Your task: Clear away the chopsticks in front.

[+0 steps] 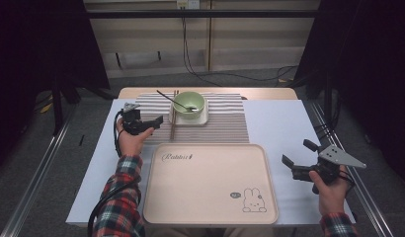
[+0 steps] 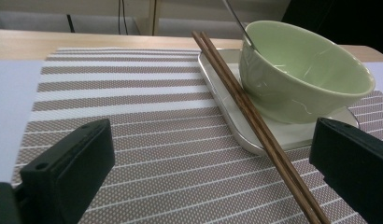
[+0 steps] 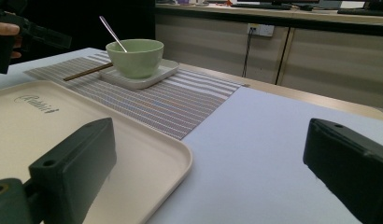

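On the striped placemat (image 1: pixel 225 123) the chopsticks (image 2: pixel 255 116) lean on the small plate's (image 2: pixel 217 79) edge beside the green bowl (image 2: pixel 301 70); left gripper (image 2: pixel 208 168), jaws wide apart, should straddle both sticks before closing; right gripper (image 1: pixel 302 155) waits, also spread

glossy glazed ceramic bowl (image 2: pixel 304 74), brown wood-grain chopsticks (image 2: pixel 255 121), woven striped placemat (image 2: pixel 133 116), matt plastic tray (image 1: pixel 210 182)
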### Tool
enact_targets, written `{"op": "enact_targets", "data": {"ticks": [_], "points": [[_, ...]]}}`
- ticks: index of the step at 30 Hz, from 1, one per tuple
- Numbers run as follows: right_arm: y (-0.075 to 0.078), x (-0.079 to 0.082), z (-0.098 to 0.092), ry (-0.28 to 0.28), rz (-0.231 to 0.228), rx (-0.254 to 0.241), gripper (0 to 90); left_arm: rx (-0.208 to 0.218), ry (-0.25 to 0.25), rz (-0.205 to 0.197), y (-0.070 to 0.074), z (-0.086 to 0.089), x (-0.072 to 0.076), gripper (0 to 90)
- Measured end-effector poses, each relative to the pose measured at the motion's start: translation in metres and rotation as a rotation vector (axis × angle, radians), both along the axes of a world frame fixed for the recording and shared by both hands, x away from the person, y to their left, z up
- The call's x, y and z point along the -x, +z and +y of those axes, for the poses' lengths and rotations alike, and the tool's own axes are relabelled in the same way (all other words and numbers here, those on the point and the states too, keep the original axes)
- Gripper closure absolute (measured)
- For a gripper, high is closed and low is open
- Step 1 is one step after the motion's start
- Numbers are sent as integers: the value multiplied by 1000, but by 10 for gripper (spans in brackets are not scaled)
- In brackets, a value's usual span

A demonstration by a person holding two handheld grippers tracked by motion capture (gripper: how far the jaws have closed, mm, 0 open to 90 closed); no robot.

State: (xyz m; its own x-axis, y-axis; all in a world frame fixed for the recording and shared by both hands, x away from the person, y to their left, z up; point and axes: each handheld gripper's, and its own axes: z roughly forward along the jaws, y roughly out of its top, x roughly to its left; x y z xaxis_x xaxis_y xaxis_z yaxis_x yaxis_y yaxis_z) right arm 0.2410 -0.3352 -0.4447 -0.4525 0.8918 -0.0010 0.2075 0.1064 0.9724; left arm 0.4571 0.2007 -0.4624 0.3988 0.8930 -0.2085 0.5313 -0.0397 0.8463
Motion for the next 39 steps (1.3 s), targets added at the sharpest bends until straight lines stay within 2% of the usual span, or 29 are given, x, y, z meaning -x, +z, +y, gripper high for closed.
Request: {"op": "enact_targets", "data": {"ticks": [3, 4, 8, 9, 10, 13, 14, 15, 17, 18, 22, 23, 24, 28, 29, 30, 32, 35, 37, 39], "points": [[0, 0, -1, -4, 4, -2, 19, -23, 6, 8, -1, -5, -6, 18], [0, 0, -2, -4, 4, -2, 19, -13, 3, 8, -2, -7, -7, 24], [0, -1, -3, -11, 2, -7, 20, -28, 2, 20, -3, -11, -10, 57], [0, -1, -3, -7, 1, -9, 20, -39, 10, 26, -3, -13, -11, 83], [0, -1, -2, -12, 0, -10, 20, -30, 18, 40, -4, -15, -13, 97], [0, -1, -2, -8, -2, -10, 20, -26, 13, 45, -5, -18, -16, 159], [0, -1, -2, -8, -2, -10, 20, -40, 7, 51, -5, -20, -17, 159], [0, -1, -2, -5, 1, -11, 20, -33, 8, 59, -6, -23, -19, 218], [0, -1, -2, -5, 0, -9, 20, -27, 6, 60, -6, -25, -19, 275], [0, -1, -2, -6, -1, -6, 20, -36, -2, 59, -6, -28, -21, 302], [0, -1, -3, -11, -5, -13, 20, -17, -17, 69, -7, -35, -23, 384], [1, -1, -3, -8, -11, -17, 20, -13, -19, 90, -7, -38, -24, 399], [1, -1, -3, -10, -15, -17, 20, 15, -14, 102, -8, -40, -25, 402], [2, 0, -3, 13, -33, -22, 19, 35, -17, 143, -8, -43, -25, 450], [2, 0, -2, 12, -36, -18, 19, 38, -11, 179, -8, -44, -25, 481], [2, 0, -2, 12, -36, -18, 19, 38, -11, 179, -8, -44, -25, 490], [3, 0, -1, 19, -43, -23, 19, 29, -5, 209, -8, -44, -24, 500], [3, 0, 2, 36, -46, -11, 19, 53, 3, 240, -9, -45, -23, 548], [3, 0, 3, 44, -48, -7, 18, 57, 9, 245, -10, -45, -23, 567], [4, -1, 4, 54, -50, -1, 18, 63, 6, 269, -10, -44, -23, 593]]}}
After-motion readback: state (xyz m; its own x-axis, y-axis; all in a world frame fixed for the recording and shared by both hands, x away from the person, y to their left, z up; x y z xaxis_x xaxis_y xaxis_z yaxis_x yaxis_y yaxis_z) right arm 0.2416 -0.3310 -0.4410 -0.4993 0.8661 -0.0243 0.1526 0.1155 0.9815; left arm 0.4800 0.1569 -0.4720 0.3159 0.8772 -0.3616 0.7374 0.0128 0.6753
